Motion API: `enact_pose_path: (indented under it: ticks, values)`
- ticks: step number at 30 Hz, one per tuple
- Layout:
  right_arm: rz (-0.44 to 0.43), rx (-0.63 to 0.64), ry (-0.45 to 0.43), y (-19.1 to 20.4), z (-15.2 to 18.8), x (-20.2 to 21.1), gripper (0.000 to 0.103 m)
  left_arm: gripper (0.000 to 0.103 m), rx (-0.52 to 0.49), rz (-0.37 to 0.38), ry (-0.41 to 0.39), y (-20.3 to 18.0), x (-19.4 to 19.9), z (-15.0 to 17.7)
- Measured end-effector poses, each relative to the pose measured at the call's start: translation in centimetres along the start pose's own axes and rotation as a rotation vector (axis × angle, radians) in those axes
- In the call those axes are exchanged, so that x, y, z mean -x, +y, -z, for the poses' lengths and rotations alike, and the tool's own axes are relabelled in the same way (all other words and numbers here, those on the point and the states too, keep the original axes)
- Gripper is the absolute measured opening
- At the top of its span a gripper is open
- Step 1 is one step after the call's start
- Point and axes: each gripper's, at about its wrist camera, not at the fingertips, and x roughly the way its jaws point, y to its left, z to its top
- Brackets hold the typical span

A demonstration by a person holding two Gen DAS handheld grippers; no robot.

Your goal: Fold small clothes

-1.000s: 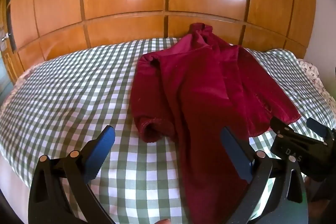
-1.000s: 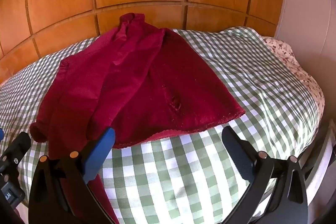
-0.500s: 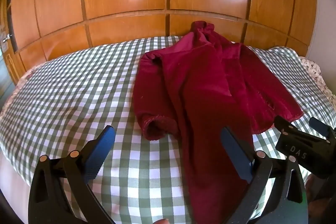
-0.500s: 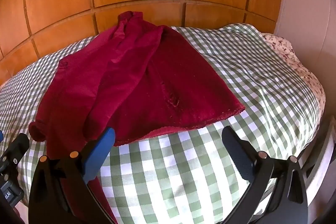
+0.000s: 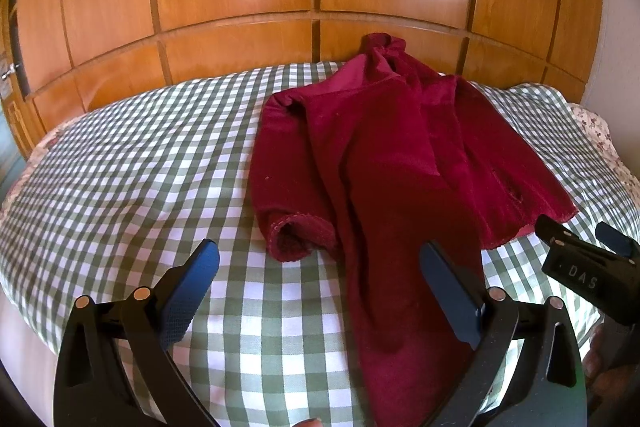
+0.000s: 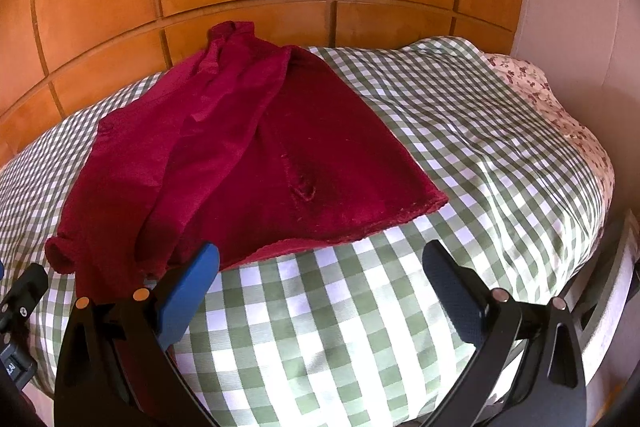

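Red garment point(image 5: 384, 167) flat on bed point(image 5: 132, 163) — both hand-held grippers, L point(image 5: 320, 291) & R point(image 6: 320, 291), wide apart, holding nothing.

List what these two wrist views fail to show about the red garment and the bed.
- Red garment: in the left wrist view its near end runs behind the left gripper finger and off the bottom edge.
- In the right wrist view, the right gripper finger covers part of the garment's near hem.
- Garment underside: hidden against the checked cover.
- Bed's near edge: cut off in both views.
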Motion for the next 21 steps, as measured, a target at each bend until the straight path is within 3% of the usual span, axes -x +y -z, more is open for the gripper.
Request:
enact_pose_path:
  ticks: [21]
  values:
    - [0.016, -0.024, 0.001, -1.1, -0.2, -0.1, 0.101, 0.099, -0.052, 0.045, 0.036, -1.2, -0.4, -0.1]
